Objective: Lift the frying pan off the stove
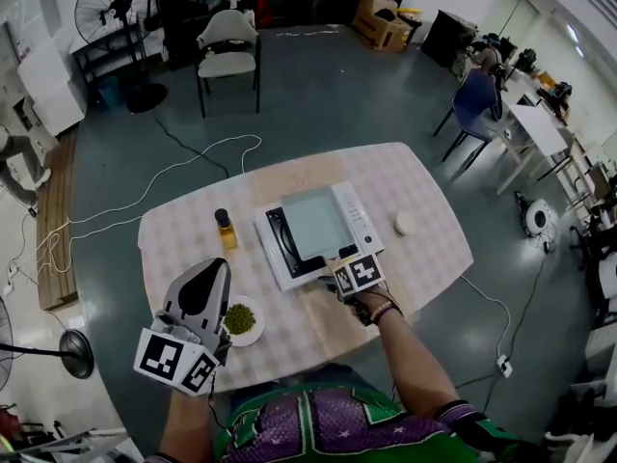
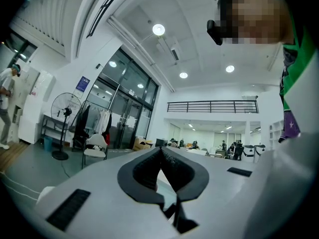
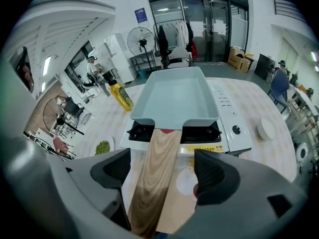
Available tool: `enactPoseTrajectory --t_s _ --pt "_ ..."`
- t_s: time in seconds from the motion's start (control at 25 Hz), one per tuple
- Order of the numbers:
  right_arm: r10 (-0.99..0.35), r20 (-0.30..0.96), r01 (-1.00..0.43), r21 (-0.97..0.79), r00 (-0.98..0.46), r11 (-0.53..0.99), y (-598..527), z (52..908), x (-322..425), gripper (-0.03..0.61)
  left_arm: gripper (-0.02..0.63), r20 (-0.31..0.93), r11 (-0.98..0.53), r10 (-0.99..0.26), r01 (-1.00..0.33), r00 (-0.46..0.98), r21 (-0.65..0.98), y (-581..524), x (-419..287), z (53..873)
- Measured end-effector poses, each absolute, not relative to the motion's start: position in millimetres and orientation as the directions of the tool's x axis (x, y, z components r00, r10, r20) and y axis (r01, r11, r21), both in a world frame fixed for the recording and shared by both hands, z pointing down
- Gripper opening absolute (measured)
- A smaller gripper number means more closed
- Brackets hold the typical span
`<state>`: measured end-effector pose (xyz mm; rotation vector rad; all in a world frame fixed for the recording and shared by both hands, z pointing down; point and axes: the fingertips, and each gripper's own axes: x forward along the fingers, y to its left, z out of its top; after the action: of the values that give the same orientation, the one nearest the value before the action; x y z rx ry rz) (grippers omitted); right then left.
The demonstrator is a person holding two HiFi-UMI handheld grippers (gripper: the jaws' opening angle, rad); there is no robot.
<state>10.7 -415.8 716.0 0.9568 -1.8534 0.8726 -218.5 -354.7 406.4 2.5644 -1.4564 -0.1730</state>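
Note:
A square pale grey-green frying pan (image 1: 313,222) (image 3: 174,96) sits on the white tabletop stove (image 1: 362,222) (image 3: 227,116) in the middle of the table. Its wooden handle (image 3: 157,163) points toward me. My right gripper (image 1: 339,266) (image 3: 162,166) is at the handle's near end, and the handle runs between its jaws. The jaws are open: the handle lies close to the left pad, and a gap shows at the right pad. My left gripper (image 1: 214,268) (image 2: 160,156) is held off the table's front left, tips up and away from the pan, jaws shut on nothing.
A yellow oil bottle (image 1: 226,230) (image 3: 121,94) stands left of the stove. A plate of green peas (image 1: 241,319) (image 3: 102,147) lies at the front left, beside the left gripper. A small white dish (image 1: 406,223) (image 3: 266,128) lies right of the stove. The table (image 1: 424,191) has a checked cloth.

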Motion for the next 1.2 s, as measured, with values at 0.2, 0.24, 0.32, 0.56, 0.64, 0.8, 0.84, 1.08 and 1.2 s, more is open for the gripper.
enactPoseTrajectory --t_s 0.2,0.24,0.32,0.56,0.64,0.8,0.84,1.08,1.2 --pt "-0.196 0.933 -0.875 -0.189 -0.301 0.447 -415.4 732.0 13.1 0.342 0.021 -0.001 -0.492 -0.863 -0.841 0.505 0.224 -353.8 -218.3 408.0" --pt "-0.189 0.936 -0.876 -0.188 -0.297 0.445 -416.0 734.1 12.8 0.327 0.021 -0.001 -0.491 -0.864 -0.842 0.504 0.224 -353.6 -218.4 408.7" --pt "-0.180 0.941 -0.878 -0.182 -0.286 0.443 -417.4 736.5 11.3 0.264 0.021 -0.001 -0.489 -0.865 -0.843 0.502 0.224 -353.9 -219.6 409.6" --pt "-0.206 0.949 -0.886 -0.126 -0.239 0.446 -419.9 737.3 16.9 0.143 0.021 -0.005 -0.485 -0.868 -0.844 0.497 0.227 -351.5 -223.2 407.5" --pt "-0.221 0.949 -0.886 -0.105 -0.225 0.451 -419.5 735.7 21.6 0.132 0.021 -0.006 -0.485 -0.868 -0.844 0.497 0.229 -349.8 -223.5 406.1" --pt "-0.243 0.944 -0.890 -0.096 -0.224 0.446 -415.8 737.3 21.8 0.129 0.021 -0.007 -0.486 -0.867 -0.843 0.498 0.229 -347.6 -226.9 406.7" --pt "-0.249 0.942 -0.891 -0.095 -0.225 0.444 -414.3 738.4 22.0 0.127 0.021 -0.007 -0.487 -0.867 -0.843 0.499 0.228 -346.6 -227.3 407.4" --pt "-0.301 0.920 -0.902 -0.110 -0.251 0.417 -404.2 736.7 25.0 0.127 0.021 -0.004 -0.493 -0.863 -0.842 0.505 0.220 -341.1 -228.6 405.6" --pt "-0.354 0.895 -0.913 -0.122 -0.270 0.388 -402.9 729.6 25.7 0.127 0.021 -0.003 -0.499 -0.860 -0.840 0.510 0.214 -337.5 -229.4 405.9"
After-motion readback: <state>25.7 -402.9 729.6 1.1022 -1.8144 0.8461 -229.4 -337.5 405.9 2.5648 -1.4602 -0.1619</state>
